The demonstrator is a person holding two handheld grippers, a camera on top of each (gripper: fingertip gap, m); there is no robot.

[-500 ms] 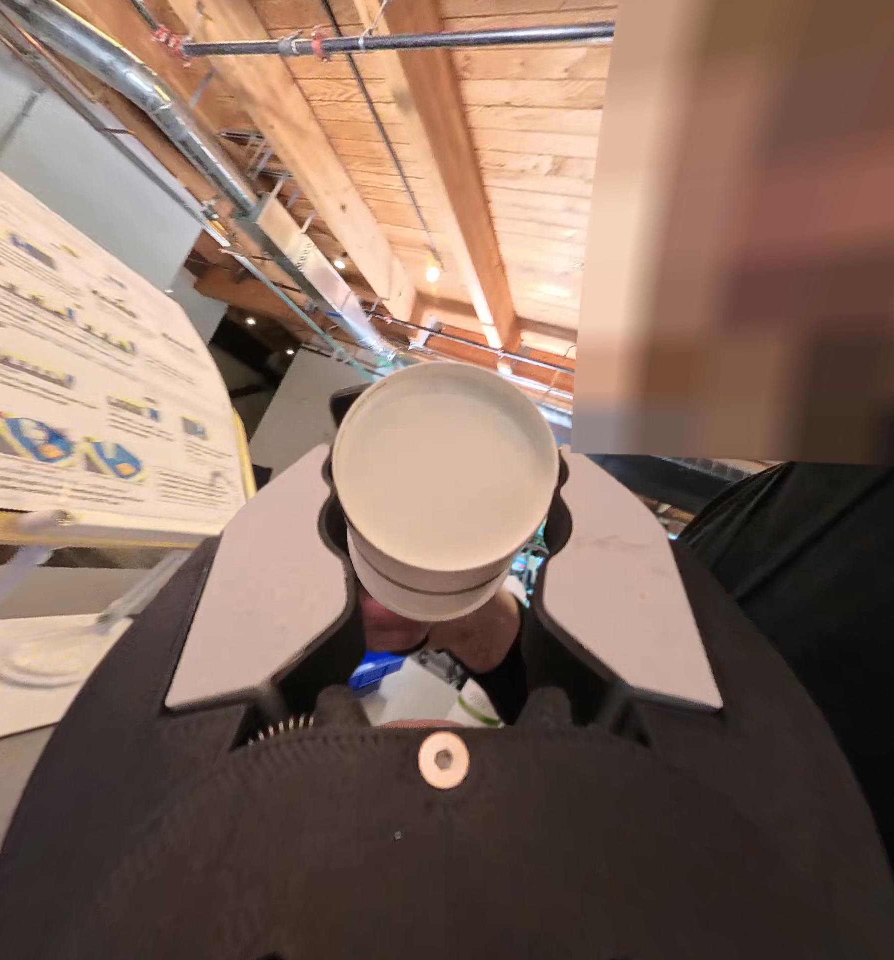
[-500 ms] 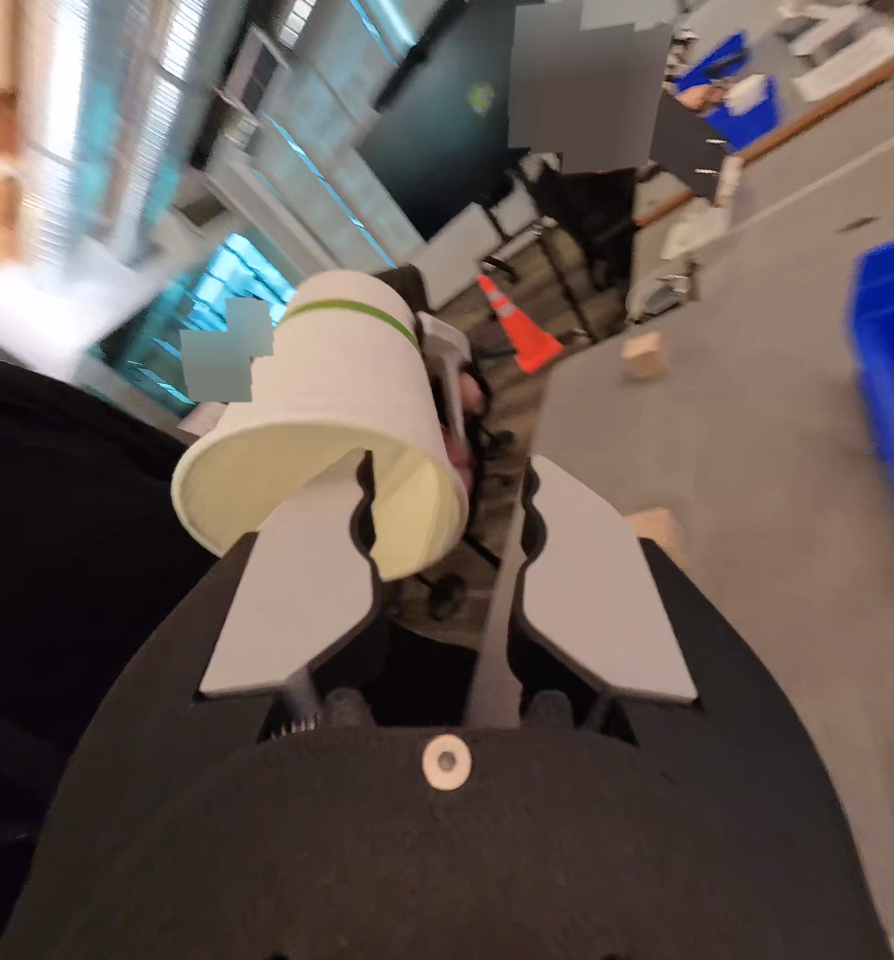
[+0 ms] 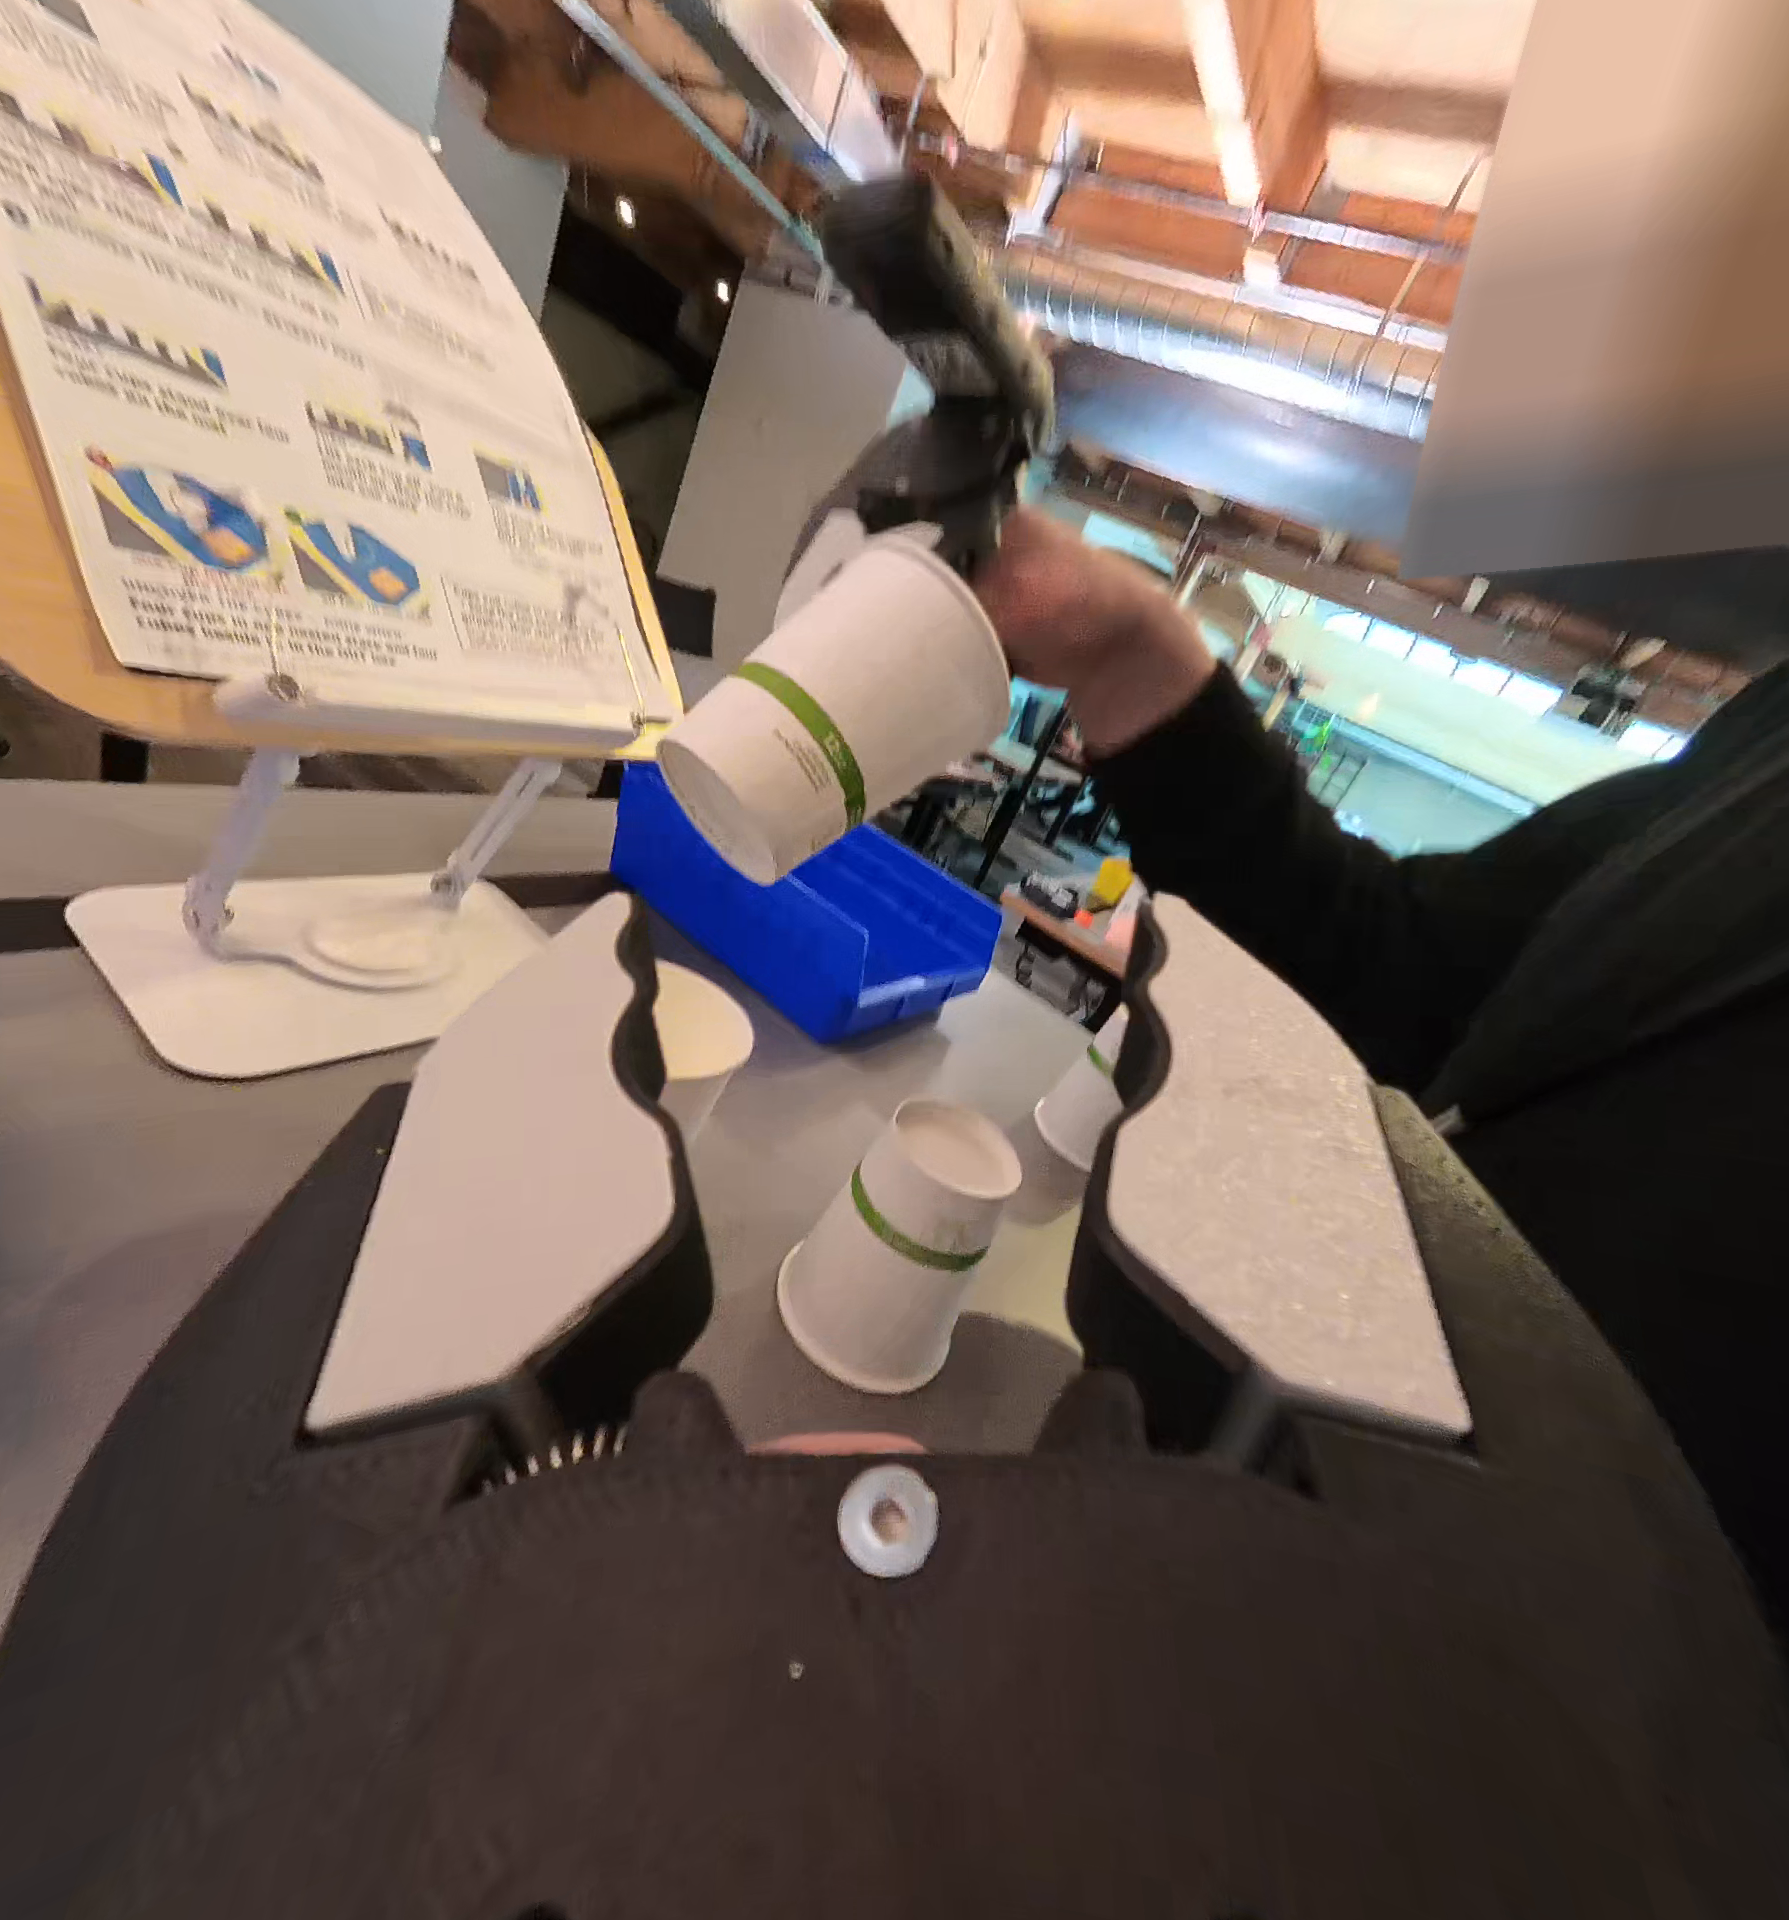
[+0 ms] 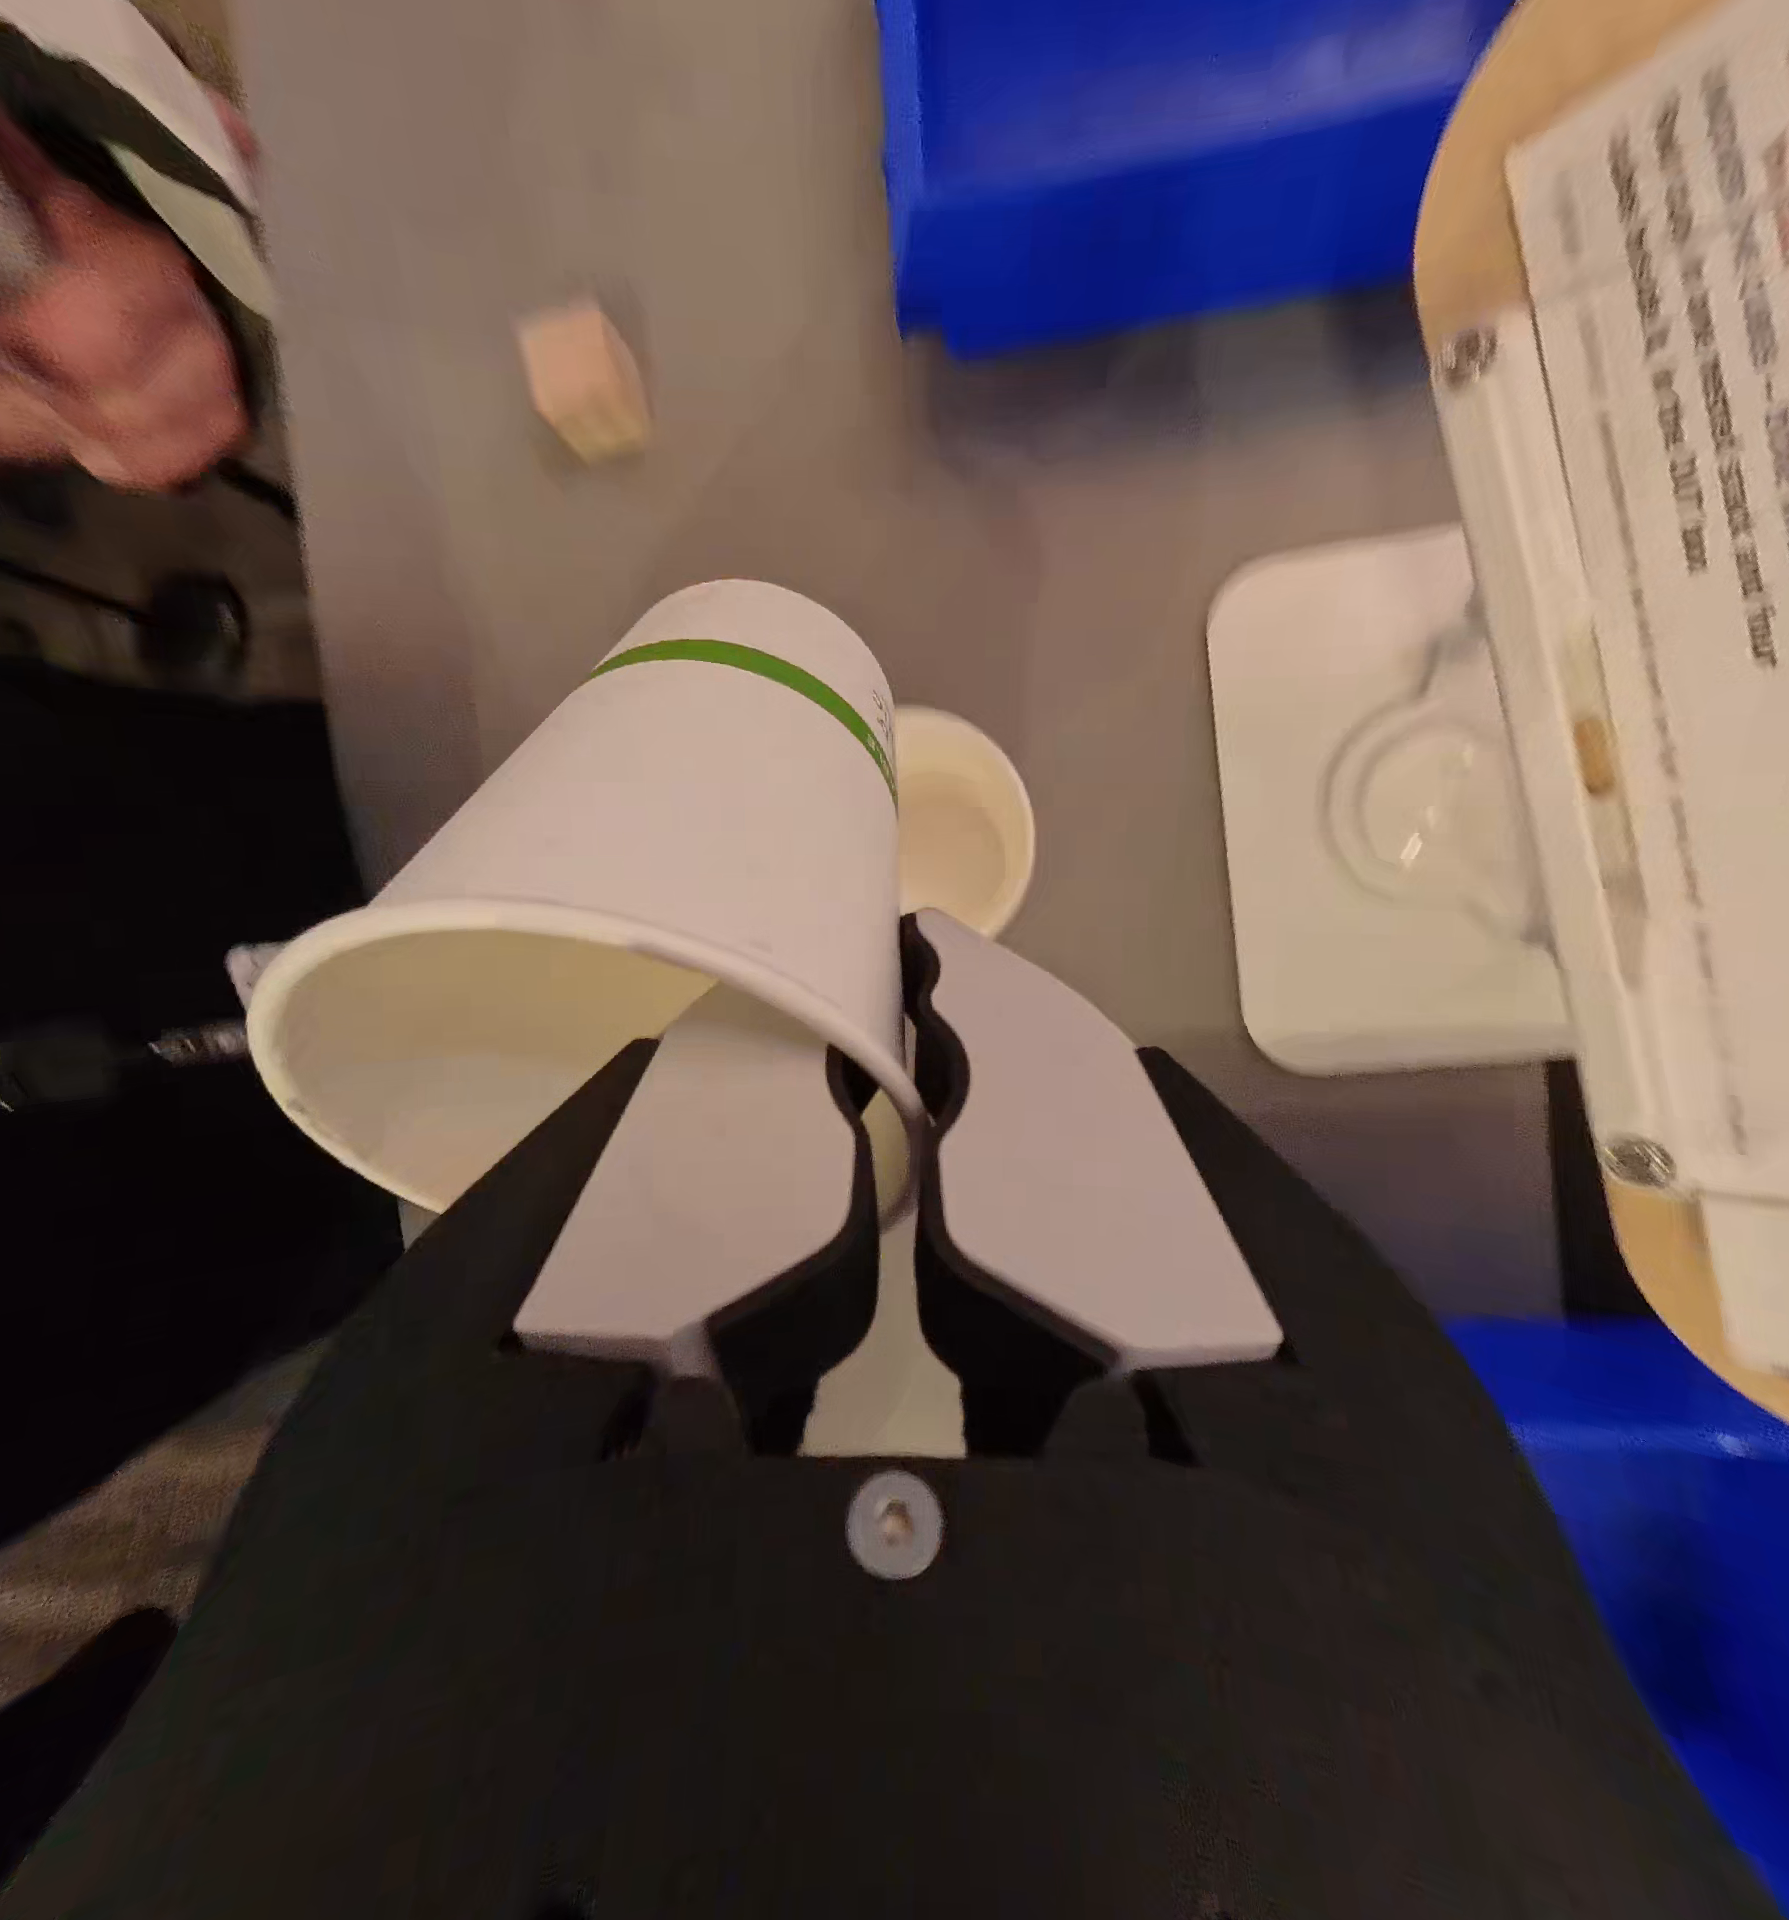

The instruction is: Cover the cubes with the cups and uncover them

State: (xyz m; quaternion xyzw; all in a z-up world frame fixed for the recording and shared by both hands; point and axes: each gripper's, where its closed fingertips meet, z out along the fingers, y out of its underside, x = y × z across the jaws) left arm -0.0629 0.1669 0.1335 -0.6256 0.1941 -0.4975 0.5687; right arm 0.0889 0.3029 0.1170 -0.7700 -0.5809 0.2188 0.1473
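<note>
Black gripper bodies, flat grey jaws, a silver screw, black sleeve.

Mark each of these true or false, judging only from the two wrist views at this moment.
1. The right tool is shut on a paper cup's rim. True.
2. The left tool holds a cup. False: it is open and empty.
3. A wooden cube sits uncovered on the grey table. True.
4. Every cup on the table stands mouth up. False: the cup between the left tool's fingers stands upside down.
5. The bin is red. False: it is blue.
</note>
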